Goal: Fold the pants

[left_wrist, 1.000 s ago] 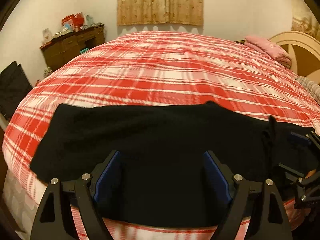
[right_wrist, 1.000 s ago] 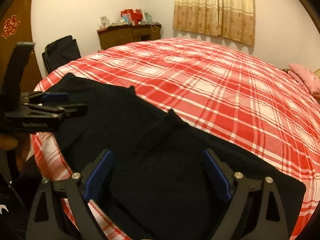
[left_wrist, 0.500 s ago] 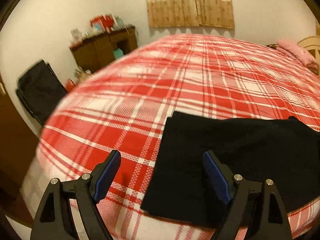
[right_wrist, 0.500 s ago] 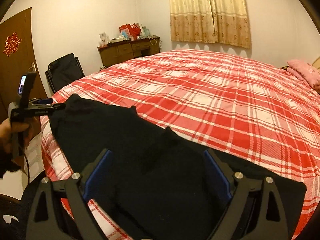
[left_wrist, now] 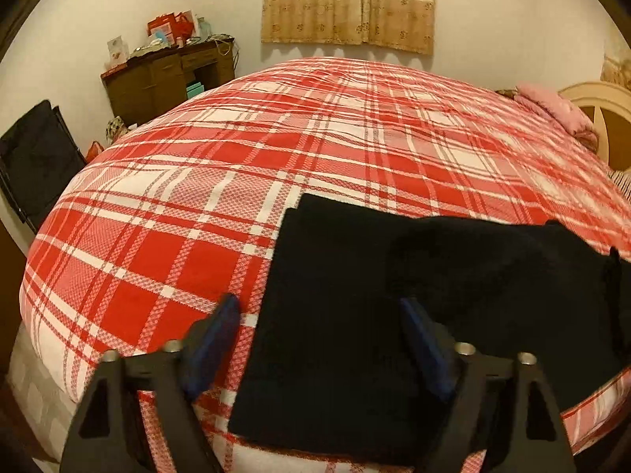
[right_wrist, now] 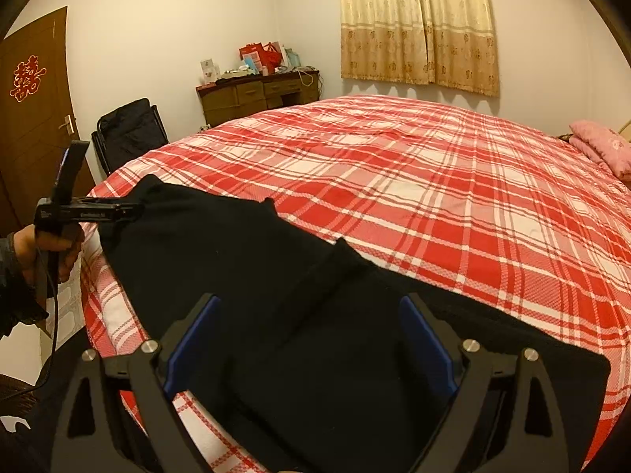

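Black pants [left_wrist: 394,291] lie spread flat along the near edge of a red and white plaid bed [left_wrist: 315,149]. My left gripper [left_wrist: 319,315] is open, hovering over the pants' left end, its left finger over the plaid and its right finger over the cloth. In the right wrist view the pants [right_wrist: 299,295] run from left to right. My right gripper [right_wrist: 307,315] is open above their middle, holding nothing. The left gripper [right_wrist: 118,211] shows there at the pants' far left corner, held in a hand.
A brown dresser [left_wrist: 165,79] with clutter stands by the far wall under a curtain [left_wrist: 349,0]. A black folding chair [right_wrist: 130,134] and a brown door [right_wrist: 31,118] are left of the bed. Pink pillows [right_wrist: 601,146] lie by the headboard [left_wrist: 599,118] at right.
My left gripper swung left from the pants' middle to their left end, then edged back right. The right gripper rose slightly and stayed open over the middle.
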`<state>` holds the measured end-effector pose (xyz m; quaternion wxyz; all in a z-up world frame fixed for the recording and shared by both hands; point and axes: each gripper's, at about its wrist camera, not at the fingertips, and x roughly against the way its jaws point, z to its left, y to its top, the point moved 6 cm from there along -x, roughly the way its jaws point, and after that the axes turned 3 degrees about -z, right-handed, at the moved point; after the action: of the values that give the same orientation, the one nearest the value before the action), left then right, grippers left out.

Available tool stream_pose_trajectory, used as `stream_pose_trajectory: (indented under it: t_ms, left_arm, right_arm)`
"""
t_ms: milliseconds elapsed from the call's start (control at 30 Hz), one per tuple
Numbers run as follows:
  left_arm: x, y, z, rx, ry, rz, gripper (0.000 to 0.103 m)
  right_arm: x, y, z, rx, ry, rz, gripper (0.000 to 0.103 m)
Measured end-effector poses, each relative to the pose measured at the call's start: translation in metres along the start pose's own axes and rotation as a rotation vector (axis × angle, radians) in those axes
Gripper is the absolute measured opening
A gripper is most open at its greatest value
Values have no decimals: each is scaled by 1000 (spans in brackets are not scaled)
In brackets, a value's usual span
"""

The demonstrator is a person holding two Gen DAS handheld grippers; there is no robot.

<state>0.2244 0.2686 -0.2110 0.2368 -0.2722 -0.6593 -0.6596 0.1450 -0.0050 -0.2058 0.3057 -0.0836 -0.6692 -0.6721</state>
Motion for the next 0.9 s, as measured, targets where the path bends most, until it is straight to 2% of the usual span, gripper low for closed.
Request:
stream_pose_trajectory:
  t_ms: [33,67,200,267,333,400,433,467,500,700,900]
  left_arm:
    - [4,1,-1,10,-22,8,50]
    - [8,2,-2,12,-19,10,48]
    - [8,-4,-10,-54,42,21,49]
    - [3,-6,-5,-23,27,23,56]
    - [1,-5,-2,10,4,4,57]
    - [2,-6,-4,-5,-3,2,56]
    - [4,-5,-4,-10,-11,-1,42]
    - [7,-5,-5,2,-49,3,24]
    - [11,-4,-4,31,-86,3,24]
    - [46,10,-18,67,-149,-78,22]
    - [66,23,-36,106,-225,-103,22]
  right_arm:
    - [1,0,1,1,2,-2,94]
    - [1,0,1,3,1,-5,94]
    - [2,1,0,-2,-1,-12,94]
    - [0,0,0,-4,2,-4,94]
    - [0,-1,1,4,2,-1,94]
    - [0,-1,3,15,2,-3,94]
    - [0,-2,3,18,1,-4,94]
    - [0,-1,3,20,0,-7,94]
    - [0,-1,3,19,0,-7,94]
    - [1,0,-6,-9,-11,-19,94]
    - [7,4,-13,-29,-28,-32,94]
